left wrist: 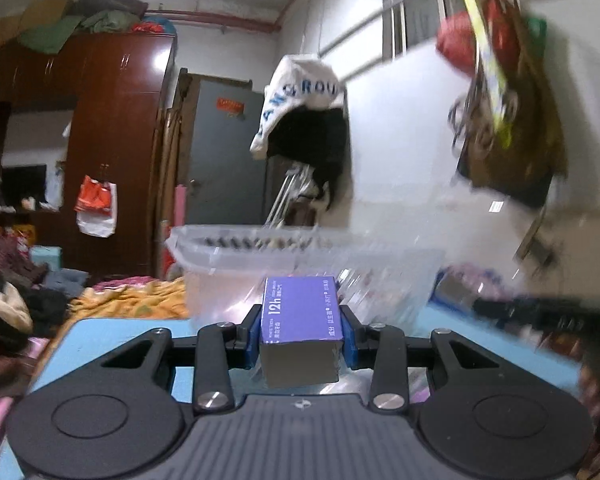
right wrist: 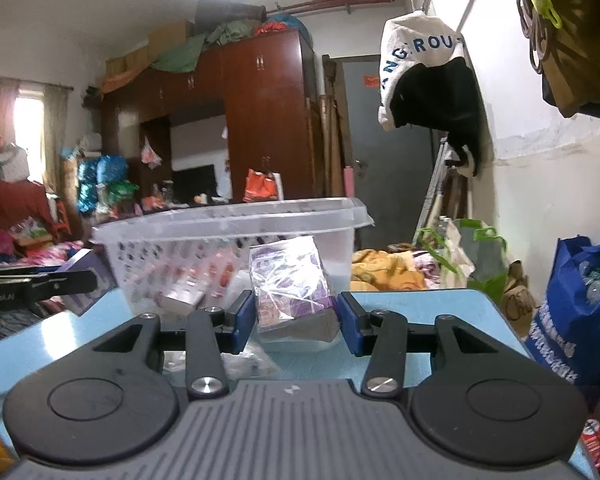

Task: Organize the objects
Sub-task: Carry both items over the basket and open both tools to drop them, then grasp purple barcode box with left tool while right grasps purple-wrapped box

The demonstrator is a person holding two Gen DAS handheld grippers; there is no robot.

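My left gripper (left wrist: 302, 338) is shut on a purple toothpaste box (left wrist: 302, 312) marked "12h", held above the blue table (left wrist: 100, 336) just in front of a clear plastic basket (left wrist: 260, 248). In the right wrist view the same basket (right wrist: 228, 220) stands on the table (right wrist: 428, 308) and holds several packets. My right gripper (right wrist: 296, 320) stands around a purple plastic-wrapped pack (right wrist: 290, 280) that leans by the basket; small gaps show between the blue pads (right wrist: 350, 326) and the pack. The left gripper with its box (right wrist: 80, 276) shows at the far left.
A blue shopping bag (right wrist: 580, 312) and green-handled bags (right wrist: 472, 252) stand right of the table. Bags hang on the wall (left wrist: 500, 100). A cluttered bed with an orange blanket (left wrist: 132, 300) lies beyond. A wardrobe (right wrist: 260, 120) stands at the back.
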